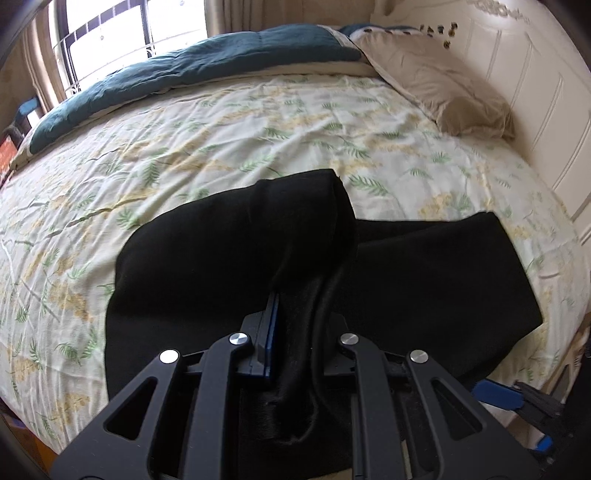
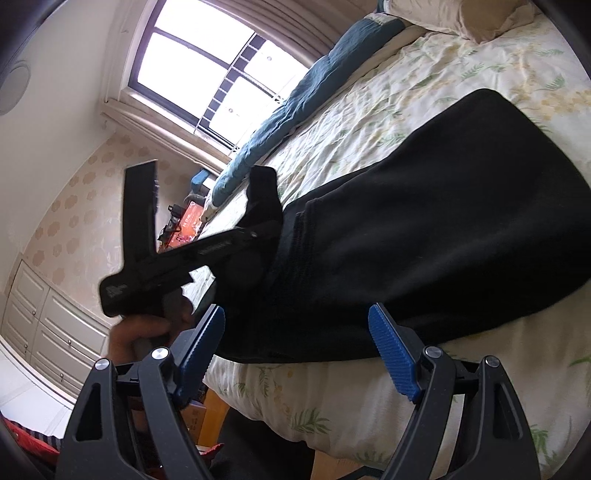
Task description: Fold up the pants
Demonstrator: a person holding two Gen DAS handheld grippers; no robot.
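Note:
Black pants (image 1: 424, 280) lie across the near part of a bed with a floral sheet (image 1: 240, 122). My left gripper (image 1: 295, 314) is shut on a bunched fold of the pants, which rises off the bed and runs back between the jaws. The blue left pad (image 1: 271, 328) shows; the other is hidden by cloth. In the right wrist view the pants (image 2: 443, 221) spread over the bed's near edge. My right gripper (image 2: 301, 347) stands open just short of their near hem, with nothing between its blue pads (image 2: 395, 354). A hand (image 2: 136, 332) holds the left tool.
A teal quilt (image 1: 192, 66) lies along the far side by the window (image 1: 110, 33). A beige pillow (image 1: 443, 92) rests against the cream headboard (image 1: 535, 110). White cupboards (image 2: 48, 321) and an orange box (image 2: 188, 225) stand beyond the bed's foot. The bed's edge (image 2: 295, 406) drops off below my right gripper.

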